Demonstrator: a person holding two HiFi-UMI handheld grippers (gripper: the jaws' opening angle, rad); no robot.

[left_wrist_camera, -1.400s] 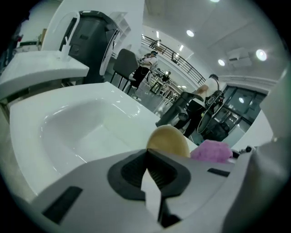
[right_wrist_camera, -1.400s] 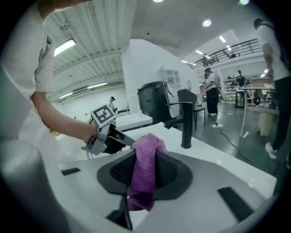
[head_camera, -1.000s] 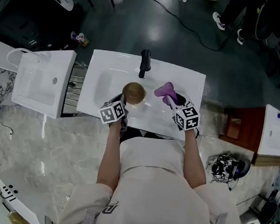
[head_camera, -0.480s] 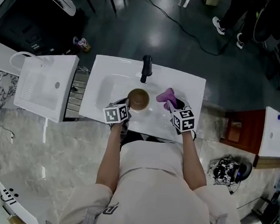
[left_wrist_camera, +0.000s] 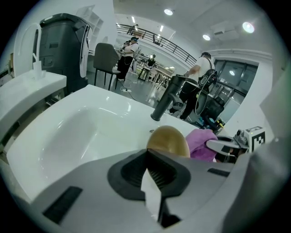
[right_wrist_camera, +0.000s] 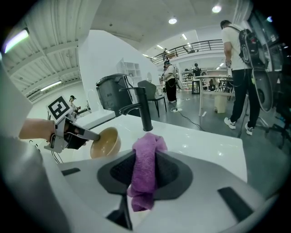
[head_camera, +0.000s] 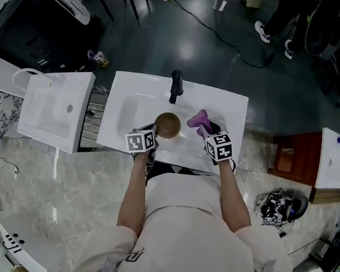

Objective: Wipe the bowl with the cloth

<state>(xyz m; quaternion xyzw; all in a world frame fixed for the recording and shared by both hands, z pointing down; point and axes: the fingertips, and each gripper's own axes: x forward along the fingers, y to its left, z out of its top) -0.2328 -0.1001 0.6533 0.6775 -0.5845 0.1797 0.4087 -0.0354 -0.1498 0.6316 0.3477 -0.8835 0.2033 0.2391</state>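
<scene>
Both grippers are over the white rectangular ceramic washbasin (head_camera: 121,102), which has a black upright faucet (head_camera: 175,85) at its far edge.

Left gripper (head_camera: 153,130): jaws closed on the rim of the round tan-brown bowl (head_camera: 167,125). The bowl is lifted clear of the basin and tipped on its side. The left gripper view shows only its domed underside (left_wrist_camera: 168,140), just past the jaws. The right gripper view shows its hollow (right_wrist_camera: 105,142), which opens toward the right gripper, with the left gripper (right_wrist_camera: 78,133) pinching the near rim.

Right gripper (head_camera: 207,129): jaws clamped on a bunched purple terry cloth (right_wrist_camera: 145,170). One end of the cloth stands up above the jaws and the other hangs below.

Cloth and bowl sit just beside each other over the basin's front half (a narrow gap shows in the head view, cloth (head_camera: 199,118) to the bowl's right, not touching).

A second white basin unit (head_camera: 52,108) stands to the left.
</scene>
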